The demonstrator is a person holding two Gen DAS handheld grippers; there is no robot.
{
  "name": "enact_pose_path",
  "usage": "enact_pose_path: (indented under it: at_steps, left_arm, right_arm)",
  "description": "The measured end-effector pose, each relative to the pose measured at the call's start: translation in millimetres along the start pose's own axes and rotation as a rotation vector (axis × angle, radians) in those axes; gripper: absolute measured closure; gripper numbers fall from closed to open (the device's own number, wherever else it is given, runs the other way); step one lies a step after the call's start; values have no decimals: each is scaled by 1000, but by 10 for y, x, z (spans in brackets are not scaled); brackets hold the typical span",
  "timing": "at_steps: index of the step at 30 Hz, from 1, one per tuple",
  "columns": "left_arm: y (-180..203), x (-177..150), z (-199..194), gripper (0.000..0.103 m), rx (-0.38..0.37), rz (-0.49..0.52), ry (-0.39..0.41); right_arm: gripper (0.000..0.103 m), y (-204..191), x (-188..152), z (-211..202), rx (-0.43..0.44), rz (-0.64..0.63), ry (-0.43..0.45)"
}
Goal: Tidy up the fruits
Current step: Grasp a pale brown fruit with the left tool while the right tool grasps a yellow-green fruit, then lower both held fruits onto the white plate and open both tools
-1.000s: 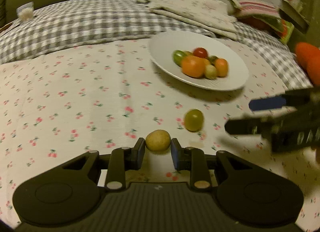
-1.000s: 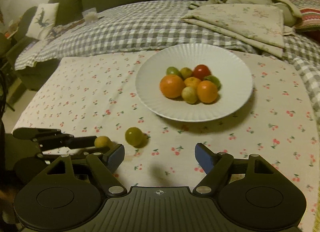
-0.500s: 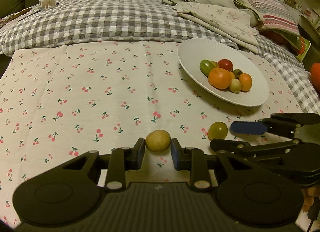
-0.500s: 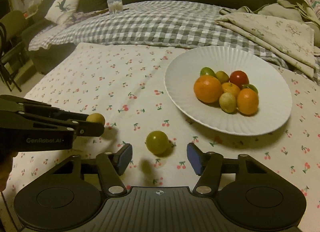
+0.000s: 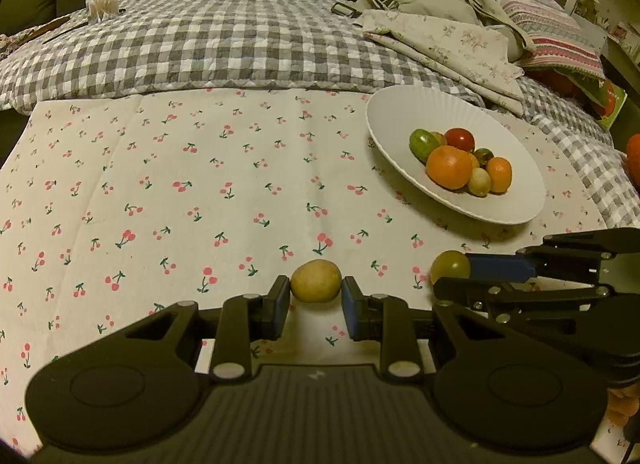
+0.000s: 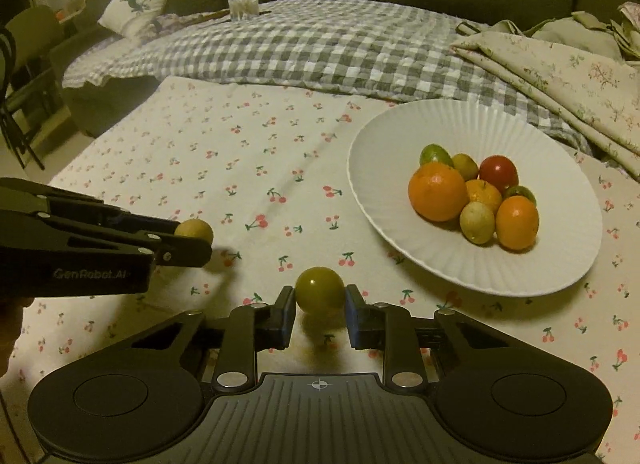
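My left gripper point(image 5: 315, 302) is shut on a small yellow-brown fruit point(image 5: 315, 280), held just above the cherry-print cloth; the same fruit shows in the right wrist view point(image 6: 195, 230) at the tip of the left gripper point(image 6: 188, 244). My right gripper point(image 6: 320, 310) is shut on a small green fruit point(image 6: 319, 290), also seen in the left wrist view point(image 5: 450, 266). A white ribbed plate point(image 6: 384, 136) point(image 5: 392, 112) to the right holds several oranges, green fruits and a red one.
A grey checked quilt point(image 5: 192, 44) lies behind the cloth. Folded floral fabrics point(image 5: 448, 40) are piled at the back right, by the plate. A clear tub of toothpicks point(image 6: 242, 4) stands far back. A dark green sofa runs along the back.
My right gripper moved left and forward and closed on the green fruit. My left gripper kept its hold on the yellow fruit while its view swung left.
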State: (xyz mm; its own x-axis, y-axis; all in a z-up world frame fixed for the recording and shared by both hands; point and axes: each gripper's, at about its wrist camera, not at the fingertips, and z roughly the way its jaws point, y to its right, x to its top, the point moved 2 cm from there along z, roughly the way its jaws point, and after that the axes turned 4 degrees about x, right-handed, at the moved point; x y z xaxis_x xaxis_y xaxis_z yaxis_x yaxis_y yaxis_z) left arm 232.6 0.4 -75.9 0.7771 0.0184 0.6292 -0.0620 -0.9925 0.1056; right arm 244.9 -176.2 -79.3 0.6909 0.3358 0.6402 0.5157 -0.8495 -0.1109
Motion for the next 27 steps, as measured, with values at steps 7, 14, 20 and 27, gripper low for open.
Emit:
enact_pose_path:
  at_steps: [7,14,20,27]
  left_arm:
    - [6,28,-24,77,7,-4,18]
    - [86,107,-72,77,3,7,55]
    - [159,257,-96,77,-24,5,92]
    - [335,496,-41,77,-67,30,127]
  right_arm:
    - [78,27,52,-159,18,18,23]
    - [78,79,112,-391,36,41,70]
    - [78,254,154,-557,18,83,108]
    - [78,655,245,-741,-40,169,163]
